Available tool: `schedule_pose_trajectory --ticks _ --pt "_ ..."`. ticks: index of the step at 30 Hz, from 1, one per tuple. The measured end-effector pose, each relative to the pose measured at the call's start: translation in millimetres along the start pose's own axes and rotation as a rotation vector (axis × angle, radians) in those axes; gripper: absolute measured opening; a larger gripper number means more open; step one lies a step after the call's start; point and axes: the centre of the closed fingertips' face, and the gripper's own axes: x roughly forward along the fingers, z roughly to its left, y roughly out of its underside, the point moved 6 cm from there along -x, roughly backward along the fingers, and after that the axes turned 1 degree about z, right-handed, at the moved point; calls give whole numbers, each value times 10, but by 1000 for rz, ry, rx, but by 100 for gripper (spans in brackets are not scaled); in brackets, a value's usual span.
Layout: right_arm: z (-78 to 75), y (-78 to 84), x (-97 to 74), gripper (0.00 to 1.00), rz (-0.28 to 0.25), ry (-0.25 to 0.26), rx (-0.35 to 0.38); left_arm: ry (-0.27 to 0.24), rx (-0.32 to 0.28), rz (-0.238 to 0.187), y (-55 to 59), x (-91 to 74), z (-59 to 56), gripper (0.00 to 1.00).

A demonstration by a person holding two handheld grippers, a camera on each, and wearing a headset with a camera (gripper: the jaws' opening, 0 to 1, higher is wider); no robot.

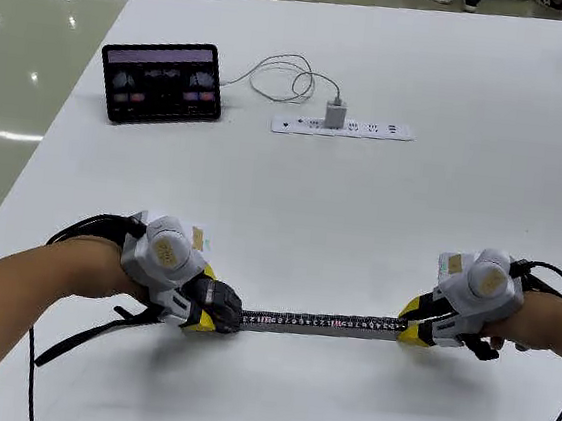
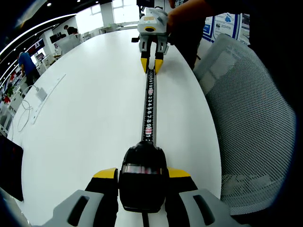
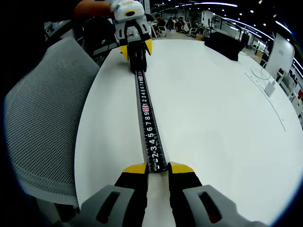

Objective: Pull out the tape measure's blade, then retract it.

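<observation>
on the white table (image 1: 362, 209) the left gripper (image 1: 208, 308) pinches the black tape measure case (image 2: 143, 177); its dark numbered blade (image 3: 147, 123) lies extended flat across to the right gripper (image 3: 157, 168), whose yellow-tipped jaws clamp the blade's end

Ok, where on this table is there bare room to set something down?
The widest bare patch on the table lies between the power strip and the stretched blade; right of the strip is bare. Crowded: far left, by the tablet and cable, and the near edge, where the left gripper clamps the tape measure and the right gripper the blade.
</observation>
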Motion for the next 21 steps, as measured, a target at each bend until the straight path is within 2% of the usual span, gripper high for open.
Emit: schedule_pose_trajectory --ticks 7,9,10,14,18,21 --pt "6 -27 17 14 19 -13 -24 5 -10 7 -3 -15 10 35" --pt "15 -53 27 22 17 -16 -31 6 -13 8 0 -28 20 35" --pt "15 -64 30 25 16 -15 -33 3 -14 9 -2 -34 25 36" --pt "-5 -111 15 25 11 -10 -43 -13 -45 -6 -8 -70 66 42" --pt "-7 -111 4 28 15 -10 -45 3 -54 -21 -28 -92 42 44" --pt "37 -91 1 34 17 -33 -13 0 -59 -27 -32 -96 28 51"
